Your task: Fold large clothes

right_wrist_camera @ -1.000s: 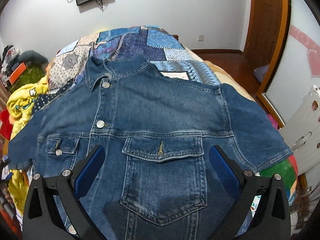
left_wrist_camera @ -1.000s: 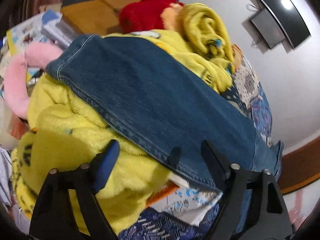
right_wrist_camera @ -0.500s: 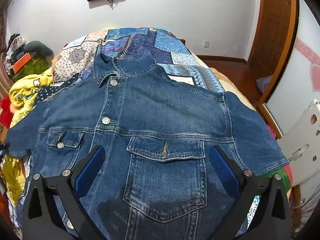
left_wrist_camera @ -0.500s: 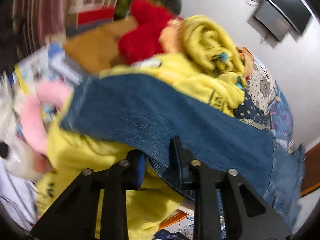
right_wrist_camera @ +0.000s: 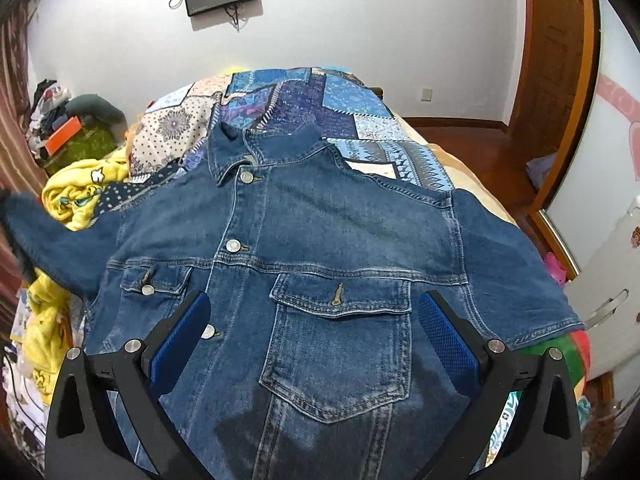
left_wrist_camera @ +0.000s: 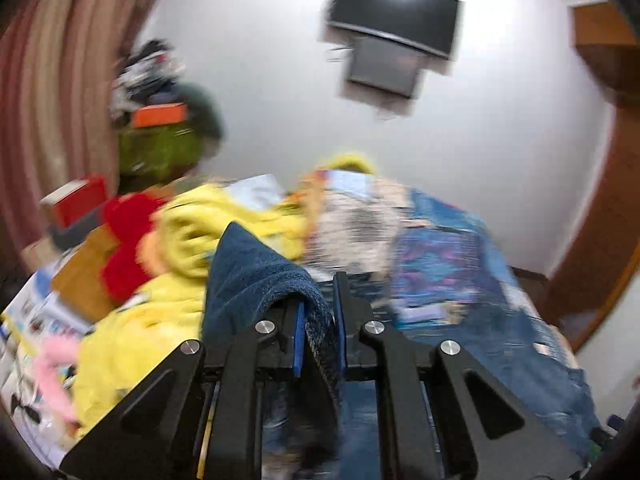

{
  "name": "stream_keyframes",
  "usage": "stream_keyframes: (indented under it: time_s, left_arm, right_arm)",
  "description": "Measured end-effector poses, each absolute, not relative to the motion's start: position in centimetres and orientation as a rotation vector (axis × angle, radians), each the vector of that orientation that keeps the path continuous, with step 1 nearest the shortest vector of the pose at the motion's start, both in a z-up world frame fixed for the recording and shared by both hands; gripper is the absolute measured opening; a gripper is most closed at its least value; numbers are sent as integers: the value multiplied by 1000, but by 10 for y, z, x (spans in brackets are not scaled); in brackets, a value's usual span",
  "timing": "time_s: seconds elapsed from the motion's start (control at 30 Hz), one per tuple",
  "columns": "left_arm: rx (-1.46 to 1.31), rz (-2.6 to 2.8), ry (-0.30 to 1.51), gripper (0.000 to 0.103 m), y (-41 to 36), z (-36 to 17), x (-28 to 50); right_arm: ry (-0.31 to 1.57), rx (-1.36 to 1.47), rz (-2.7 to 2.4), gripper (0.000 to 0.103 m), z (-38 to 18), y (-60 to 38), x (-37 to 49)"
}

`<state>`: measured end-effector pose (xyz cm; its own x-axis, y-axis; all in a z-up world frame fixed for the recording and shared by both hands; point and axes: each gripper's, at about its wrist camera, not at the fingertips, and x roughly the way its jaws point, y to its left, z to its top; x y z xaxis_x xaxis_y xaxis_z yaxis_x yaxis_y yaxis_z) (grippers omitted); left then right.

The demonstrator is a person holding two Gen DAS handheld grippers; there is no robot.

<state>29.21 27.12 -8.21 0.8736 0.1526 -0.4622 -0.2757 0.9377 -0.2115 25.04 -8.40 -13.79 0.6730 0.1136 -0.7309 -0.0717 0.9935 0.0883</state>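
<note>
Left gripper (left_wrist_camera: 318, 330) pinches the denim jacket (right_wrist_camera: 328, 264) sleeve cuff, right gripper (right_wrist_camera: 314, 336) hovers spread; denim looks heavy, stiff-creasing, best gripped at hems.

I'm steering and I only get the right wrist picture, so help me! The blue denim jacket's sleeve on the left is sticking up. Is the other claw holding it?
Observer: Yes. In the left wrist view, the left claw is shut on the blue denim jacket's sleeve, pinched between its blue pads.
Operator: Is that picture sharp?
Observer: No, it is blurred all over, so that claw looks to be moving.
Operator: What's behind the sleeve there?
Observer: A fluffy yellow blanket, with something red and plush beside it.
Operator: And my claw?
Observer: The right claw is open above the jacket's chest pocket, gripping nothing.
</note>
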Motion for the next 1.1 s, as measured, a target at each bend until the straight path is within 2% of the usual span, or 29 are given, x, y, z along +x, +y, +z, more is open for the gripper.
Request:
stream_keyframes:
  time_s: [0.2,0.53,0.67,0.8,0.87,0.9,0.93,1.07,1.1]
  left_arm:
    - [-237,8,521,11,179,-83,336]
    - [-95,-235,903,11,42,-201,370]
    - [-12,-235,997,11,14,-234,359]
    - [-37,-240,1023,12,17,-236,348]
    - [-87,-251,1038,26,26,-232,344]
    - [-102,-251,1040,41,27,-229,342]
    - [-116,-248,1035,50,30,-226,340]
    - [-170,-233,991,58,51,-208,325]
    - [-190,-223,980,63,59,-205,325]
  right_arm:
    - [859,144,151,103,-145,-103,252]
    - [873,125,137,103,-156,-127,249]
    - [877,130,136,103,-158,-136,249]
    - [879,144,138,103,-158,-140,248]
    - [882,144,139,103,-159,-140,248]
    - [883,143,140,103,-159,-140,248]
    - [883,142,141,103,-158,-139,247]
    - [879,135,144,103,-157,-137,248]
    - [879,134,144,103,-157,-137,248]
